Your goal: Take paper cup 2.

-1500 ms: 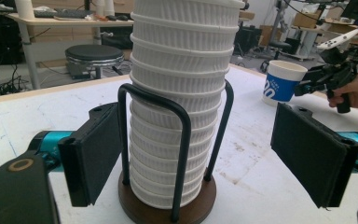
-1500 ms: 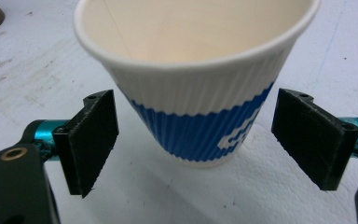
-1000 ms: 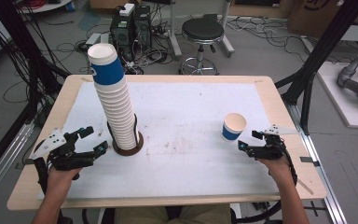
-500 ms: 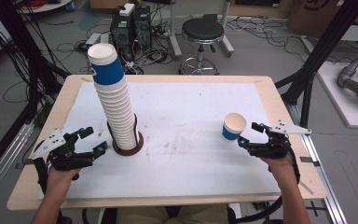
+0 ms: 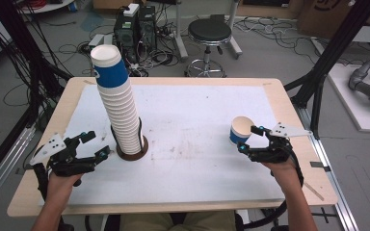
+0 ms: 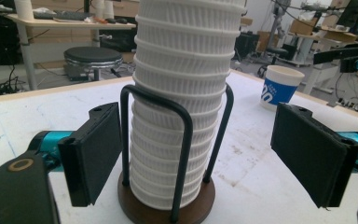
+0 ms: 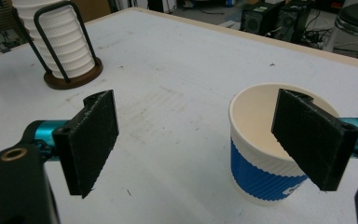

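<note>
Paper cup (image 7: 272, 154) is the thing to watch: it stands on the bench (image 5: 197, 120) right at the right tongs (image 5: 251, 138), and in the right gripper view one pad (image 7: 313, 137) hangs over the rim, maybe inside the mouth, while the other pad (image 7: 91, 140) is well off to the side. So those tongs are released, nothing pinched. My guess is any sideways drift would catch the rim and tip the cup, since a light empty cup won't resist much. Left tongs (image 6: 200, 156) are released too, straddling the stack (image 5: 120, 115) low down, with both pads clear of the wire holder (image 6: 179, 154). That stack is tall and leans a bit, so a bump at the base could topple it. Room-wise, the white middle between the two tongs is wide open, but the right hand (image 5: 284, 168) sits near the bench's far right edge, so I'd move the cup inward, not outward. The left hand (image 5: 60, 183) is also near its own edge.
</note>
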### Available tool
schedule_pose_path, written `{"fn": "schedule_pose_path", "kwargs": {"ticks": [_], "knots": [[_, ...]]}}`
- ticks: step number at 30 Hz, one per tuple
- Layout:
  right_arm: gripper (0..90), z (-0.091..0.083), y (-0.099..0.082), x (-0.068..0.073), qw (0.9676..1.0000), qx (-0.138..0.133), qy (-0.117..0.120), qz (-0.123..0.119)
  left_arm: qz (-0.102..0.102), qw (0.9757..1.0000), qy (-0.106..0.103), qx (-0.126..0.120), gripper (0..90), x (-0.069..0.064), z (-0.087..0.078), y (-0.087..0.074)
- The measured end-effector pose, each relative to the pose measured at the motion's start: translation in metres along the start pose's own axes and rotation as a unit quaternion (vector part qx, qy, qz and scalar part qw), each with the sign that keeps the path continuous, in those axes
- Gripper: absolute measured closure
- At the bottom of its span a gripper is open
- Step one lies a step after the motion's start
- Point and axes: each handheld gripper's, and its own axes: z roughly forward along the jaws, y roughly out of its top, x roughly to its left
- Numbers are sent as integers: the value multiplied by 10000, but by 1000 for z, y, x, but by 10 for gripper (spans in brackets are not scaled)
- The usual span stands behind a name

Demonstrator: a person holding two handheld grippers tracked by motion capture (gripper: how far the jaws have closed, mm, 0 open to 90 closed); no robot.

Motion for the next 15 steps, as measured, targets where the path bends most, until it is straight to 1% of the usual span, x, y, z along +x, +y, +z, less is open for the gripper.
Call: {"fn": "schedule_pose_path", "kwargs": {"ticks": [2, 5, 6, 7, 8, 11, 15], "knots": [[149, 2, 1, 1, 10000, -20, 46, -24, -55, 9999, -19, -137, 164, -1, -1, 4], [150, 5, 1, 4, 9999, 20, 110, -45, -100, 9992, -36, -375, 164, -4, -5, 13], [150, 6, 1, 4, 9999, 31, 122, -43, -130, 9989, -68, -449, 164, -4, -6, 16], [149, 6, 2, 4, 9999, 35, 130, -57, -190, 9983, -142, -523, 164, -4, -7, 20], [149, 6, 2, 5, 9998, 42, 161, -56, -202, 9981, -200, -552, 164, -3, -8, 25], [150, 7, 2, 3, 9999, 27, 155, -72, -172, 9971, -262, -696, 154, -4, -9, 41], [150, 7, 1, 3, 9998, 41, 184, -43, -41, 9952, -496, -840, 154, -12, -3, 64]]}}
